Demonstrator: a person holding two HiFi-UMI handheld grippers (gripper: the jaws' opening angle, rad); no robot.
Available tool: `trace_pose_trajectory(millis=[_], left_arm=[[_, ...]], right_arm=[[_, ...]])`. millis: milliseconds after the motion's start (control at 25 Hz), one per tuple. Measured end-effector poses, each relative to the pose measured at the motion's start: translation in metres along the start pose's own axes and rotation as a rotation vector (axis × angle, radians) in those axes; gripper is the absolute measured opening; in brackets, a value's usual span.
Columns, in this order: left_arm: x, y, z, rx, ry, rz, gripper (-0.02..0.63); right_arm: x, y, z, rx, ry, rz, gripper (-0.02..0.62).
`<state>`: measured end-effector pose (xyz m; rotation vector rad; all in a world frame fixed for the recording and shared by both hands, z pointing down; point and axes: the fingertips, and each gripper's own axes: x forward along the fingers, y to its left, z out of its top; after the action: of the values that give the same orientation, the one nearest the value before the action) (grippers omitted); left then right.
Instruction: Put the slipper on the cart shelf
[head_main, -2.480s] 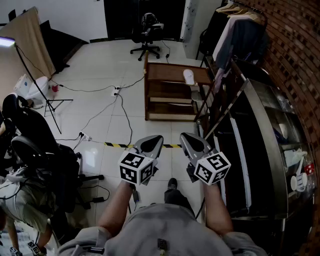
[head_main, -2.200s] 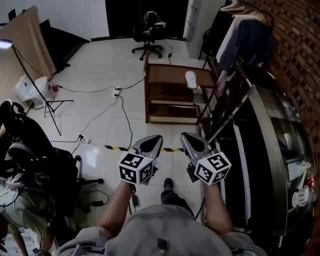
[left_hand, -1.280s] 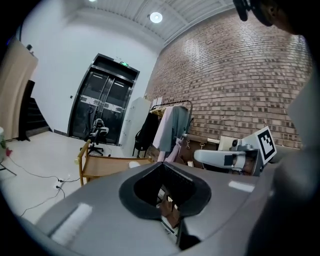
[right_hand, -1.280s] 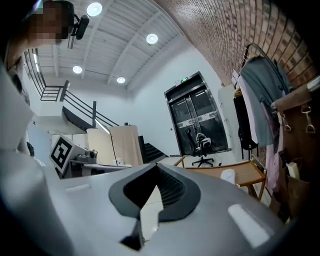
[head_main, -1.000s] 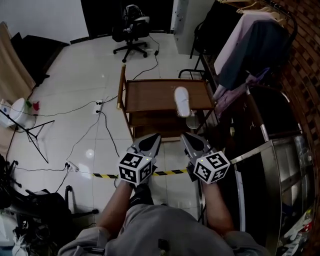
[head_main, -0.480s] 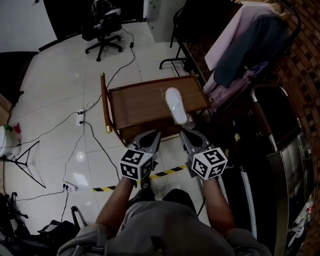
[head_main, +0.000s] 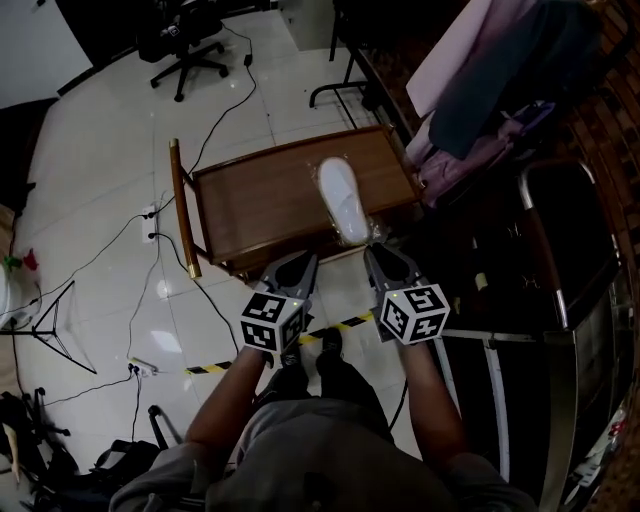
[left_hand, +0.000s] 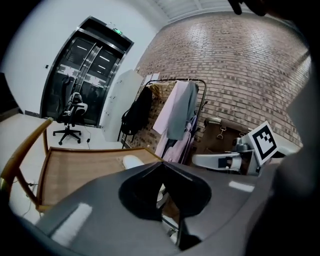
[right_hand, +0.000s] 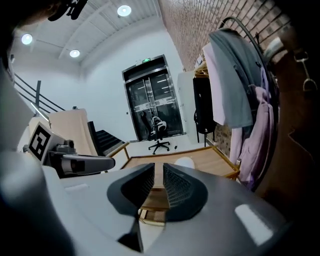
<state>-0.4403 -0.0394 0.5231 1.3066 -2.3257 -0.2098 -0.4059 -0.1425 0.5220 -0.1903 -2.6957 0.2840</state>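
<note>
In the head view I am seeing the white slipper (head_main: 342, 200) lying on top of the brown wooden cart (head_main: 250, 205), near its right end, just ahead of the right gripper (head_main: 386, 266). Only the gripper views are showing the jaws. Those of the left gripper (head_main: 296, 270) are pressing together, empty. The right ones have just been opening to a narrow slit, with nothing between.

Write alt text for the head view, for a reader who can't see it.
A white slipper lies on the top of a wooden cart, seen from above, toward its right side. Just short of the cart the person holds a shut left gripper and a right gripper whose jaws have just been opening, nothing between them.
</note>
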Motion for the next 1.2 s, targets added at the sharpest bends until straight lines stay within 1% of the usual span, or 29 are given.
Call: trace_pose_trajectory(millis=[120,200,280,360,400,560,600,720,840,880,920,1000,1040,1200], left_arm=[[0.021,0.010,-0.014,-0.004,0.026,0.014,0.008],[0.033,0.014,-0.021,-0.019,0.036,0.014,0.008],[0.044,0.016,-0.027,-0.020,0.038,0.011,0.008],[0.054,0.019,-0.035,-0.012,0.053,0.018,0.008],[0.058,0.022,-0.039,-0.013,0.063,0.024,0.008],[0.066,0.032,-0.053,-0.037,0.097,0.056,0.008],[0.071,0.033,-0.056,-0.039,0.095,0.060,0.008],[0.078,0.035,-0.060,-0.055,0.091,0.066,0.008],[0.076,0.029,-0.063,-0.076,0.103,0.065,0.008],[0.075,0.028,-0.063,-0.074,0.102,0.066,0.008],[0.075,0.026,-0.063,-0.071,0.099,0.067,0.008],[0.074,0.025,-0.062,-0.069,0.096,0.073,0.008],[0.075,0.024,-0.062,-0.067,0.096,0.075,0.008],[0.076,0.021,-0.059,-0.058,0.091,0.082,0.008]], right_arm=[[0.030,-0.033,-0.024,0.037,0.046,-0.031,0.068],[0.050,-0.052,-0.044,0.029,0.098,-0.056,0.133],[0.067,-0.070,-0.064,0.023,0.150,-0.074,0.165],[0.083,-0.083,-0.080,0.058,0.178,-0.076,0.218],[0.090,-0.087,-0.087,0.080,0.184,-0.073,0.229],[0.120,-0.105,-0.110,0.167,0.213,-0.068,0.319],[0.128,-0.111,-0.115,0.176,0.221,-0.072,0.324],[0.147,-0.123,-0.126,0.183,0.237,-0.079,0.324],[0.154,-0.121,-0.130,0.260,0.238,-0.045,0.327],[0.155,-0.118,-0.131,0.285,0.241,-0.024,0.314],[0.156,-0.115,-0.131,0.304,0.245,-0.002,0.294],[0.157,-0.110,-0.130,0.324,0.253,0.032,0.228],[0.157,-0.109,-0.129,0.331,0.254,0.039,0.214],[0.150,-0.110,-0.114,0.347,0.219,0.042,0.124]])
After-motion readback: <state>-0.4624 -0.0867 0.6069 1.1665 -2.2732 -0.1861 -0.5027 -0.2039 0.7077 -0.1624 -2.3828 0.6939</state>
